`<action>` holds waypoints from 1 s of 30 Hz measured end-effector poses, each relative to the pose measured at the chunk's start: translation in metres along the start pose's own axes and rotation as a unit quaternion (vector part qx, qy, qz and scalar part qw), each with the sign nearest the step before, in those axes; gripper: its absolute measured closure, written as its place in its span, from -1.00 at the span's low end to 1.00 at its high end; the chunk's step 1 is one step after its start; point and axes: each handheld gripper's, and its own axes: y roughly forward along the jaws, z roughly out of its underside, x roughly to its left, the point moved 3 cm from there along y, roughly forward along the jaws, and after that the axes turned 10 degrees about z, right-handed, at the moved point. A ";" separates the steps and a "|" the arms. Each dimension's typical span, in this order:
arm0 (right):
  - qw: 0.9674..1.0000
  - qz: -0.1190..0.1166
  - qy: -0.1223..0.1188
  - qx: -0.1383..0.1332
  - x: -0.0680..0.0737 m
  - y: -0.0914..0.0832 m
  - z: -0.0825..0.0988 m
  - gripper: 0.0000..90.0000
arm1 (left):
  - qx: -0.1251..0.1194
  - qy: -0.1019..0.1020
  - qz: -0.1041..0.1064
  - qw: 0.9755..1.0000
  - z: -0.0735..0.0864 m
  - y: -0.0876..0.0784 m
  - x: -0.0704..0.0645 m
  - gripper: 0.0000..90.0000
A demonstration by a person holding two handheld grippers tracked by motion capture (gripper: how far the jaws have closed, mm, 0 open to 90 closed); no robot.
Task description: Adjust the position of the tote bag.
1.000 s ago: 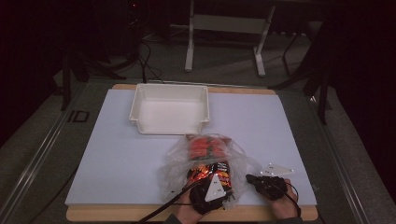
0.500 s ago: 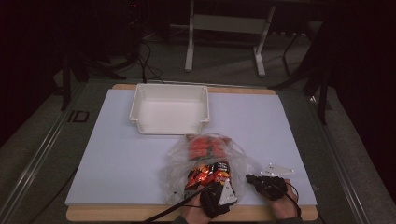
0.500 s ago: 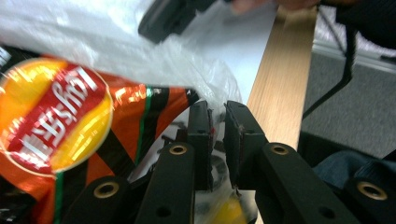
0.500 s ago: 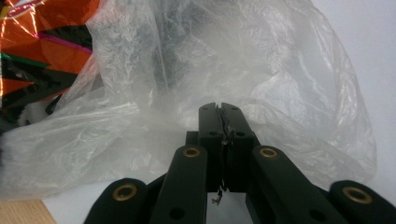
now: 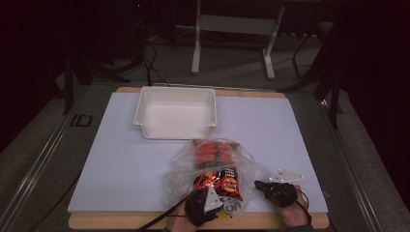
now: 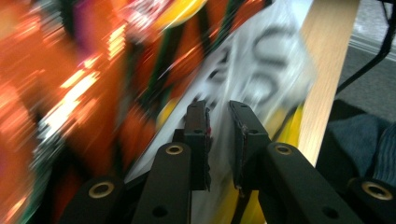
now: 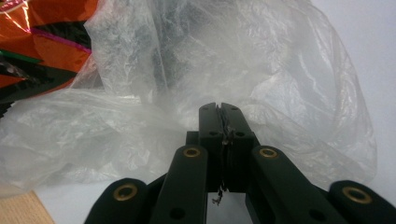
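A clear plastic bag (image 5: 180,170) lies on the white mat, holding an orange snack packet (image 5: 212,152) at its far side and a black-and-orange packet (image 5: 223,182) at its near mouth. My left gripper (image 5: 213,197) is at that mouth by the table's front edge. In the left gripper view its jaws (image 6: 218,116) stand a little apart and have just been opening. The blurred packet (image 6: 93,70) lies just past the tips, with nothing pinched. My right gripper (image 5: 258,184) is shut on the bag's right edge, and the film (image 7: 261,70) is bunched at its closed tips (image 7: 226,109).
An empty white bin (image 5: 176,113) stands at the back of the mat (image 5: 116,164), just beyond the bag. The wooden table edge (image 5: 121,221) runs along the front under both hands. Dark floor, cables and stand legs lie beyond the table.
My left gripper has slid left and nearer the table's front edge, and the near packet has shifted slightly. The right gripper has kept still on the bag.
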 end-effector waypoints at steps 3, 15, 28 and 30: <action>1.000 0.001 0.000 0.001 0.000 0.000 0.000 0.95 | -0.002 -0.037 -0.021 0.999 0.019 -0.018 0.010 0.70; 1.000 0.000 0.000 0.000 0.000 0.000 0.000 0.95 | -0.007 -0.106 -0.060 0.992 0.054 -0.053 0.033 0.63; 1.000 0.017 -0.001 0.004 -0.001 0.001 -0.002 0.96 | -0.029 -0.154 -0.105 0.982 0.053 -0.056 0.083 0.64; 1.000 0.020 0.000 0.004 -0.001 0.001 -0.002 0.96 | -0.027 -0.154 -0.110 0.982 0.051 -0.055 0.089 0.64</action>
